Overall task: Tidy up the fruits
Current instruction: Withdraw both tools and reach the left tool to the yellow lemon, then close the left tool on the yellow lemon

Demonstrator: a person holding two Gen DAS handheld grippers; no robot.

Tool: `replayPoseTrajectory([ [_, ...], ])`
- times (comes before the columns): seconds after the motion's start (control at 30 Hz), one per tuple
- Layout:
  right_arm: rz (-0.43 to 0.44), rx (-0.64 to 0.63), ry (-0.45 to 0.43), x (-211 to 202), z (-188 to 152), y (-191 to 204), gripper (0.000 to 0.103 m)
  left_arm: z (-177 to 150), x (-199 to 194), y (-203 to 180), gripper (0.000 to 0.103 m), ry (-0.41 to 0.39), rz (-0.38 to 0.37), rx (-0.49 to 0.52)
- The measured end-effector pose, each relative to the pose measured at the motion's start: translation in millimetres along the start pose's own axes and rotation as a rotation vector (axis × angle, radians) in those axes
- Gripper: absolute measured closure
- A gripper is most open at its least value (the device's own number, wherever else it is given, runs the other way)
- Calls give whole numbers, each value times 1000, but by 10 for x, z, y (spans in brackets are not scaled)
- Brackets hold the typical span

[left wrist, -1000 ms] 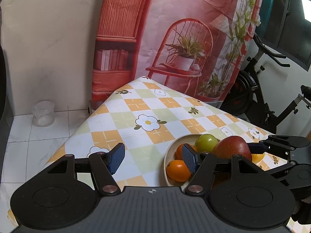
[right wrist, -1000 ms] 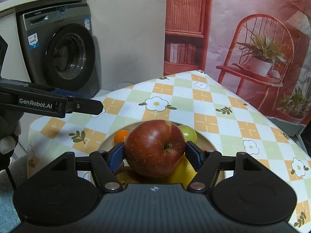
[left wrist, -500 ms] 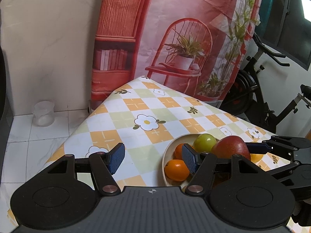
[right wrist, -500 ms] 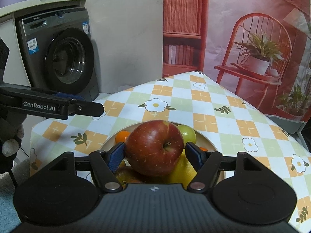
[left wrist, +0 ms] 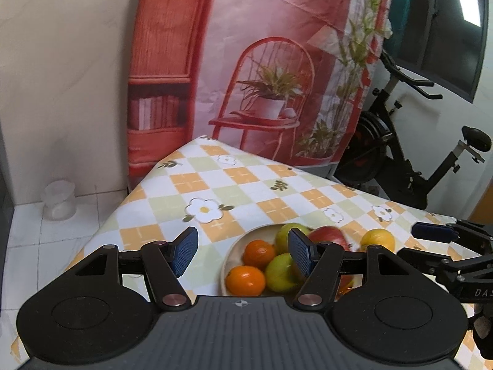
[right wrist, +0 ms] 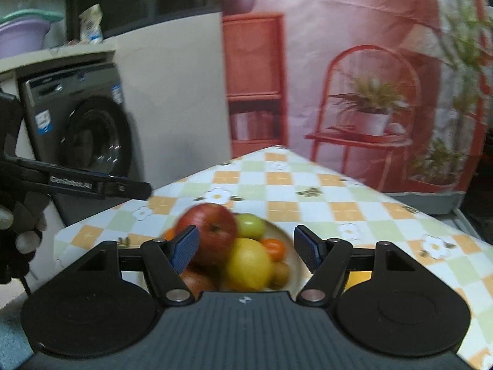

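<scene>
Gaping wide, the right gripper (right wrist: 245, 248) holds nothing, the red apple (right wrist: 208, 232) resting on the piled bowl (right wrist: 294, 259); the left gripper (left wrist: 243, 251) hangs spread and empty too

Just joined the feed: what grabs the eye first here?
The bowl heaped with fruit on the checked tablecloth, topped by a big red apple at its left side in the right wrist view. The right gripper has its jaws wide open just in front of the pile, gripping nothing.
</scene>
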State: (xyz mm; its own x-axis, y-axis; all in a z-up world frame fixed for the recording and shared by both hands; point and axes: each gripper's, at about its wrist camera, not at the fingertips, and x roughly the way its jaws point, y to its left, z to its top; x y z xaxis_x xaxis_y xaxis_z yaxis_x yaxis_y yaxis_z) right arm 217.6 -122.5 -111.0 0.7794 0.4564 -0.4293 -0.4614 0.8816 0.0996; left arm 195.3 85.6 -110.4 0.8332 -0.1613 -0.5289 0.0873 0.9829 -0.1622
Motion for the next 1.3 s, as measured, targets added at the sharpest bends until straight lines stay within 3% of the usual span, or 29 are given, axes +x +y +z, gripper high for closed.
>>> replayPoseTrajectory([
  [0.23, -104, 59, 7, -249, -172, -451, 32, 126, 39, -298, 36, -8, -40, 30],
  [0.43, -144, 45, 33, -251, -324, -714, 32, 283, 230, -668, 36, 13, -111, 57],
  [0.57, -175, 58, 48, -192, -421, -901, 33, 349, 475, -917, 46, 33, -139, 56],
  [0.7, -184, 135, 43, -187, -474, -1143, 36, 286, 712, -1191, 48, 45, -152, 115],
  [0.77, -193, 105, 51, -179, -481, -1186, 36, 252, 844, -1268, 50, 69, -158, 113],
  [0.97, -137, 57, 79, -6, -552, -1261, 36, 158, 1144, -1396, 52, 119, -207, 70],
  [1.3, -4, -55, 47, 277, -613, -1235, 39, 19, 1508, -1428, 56, 201, -286, 11],
])
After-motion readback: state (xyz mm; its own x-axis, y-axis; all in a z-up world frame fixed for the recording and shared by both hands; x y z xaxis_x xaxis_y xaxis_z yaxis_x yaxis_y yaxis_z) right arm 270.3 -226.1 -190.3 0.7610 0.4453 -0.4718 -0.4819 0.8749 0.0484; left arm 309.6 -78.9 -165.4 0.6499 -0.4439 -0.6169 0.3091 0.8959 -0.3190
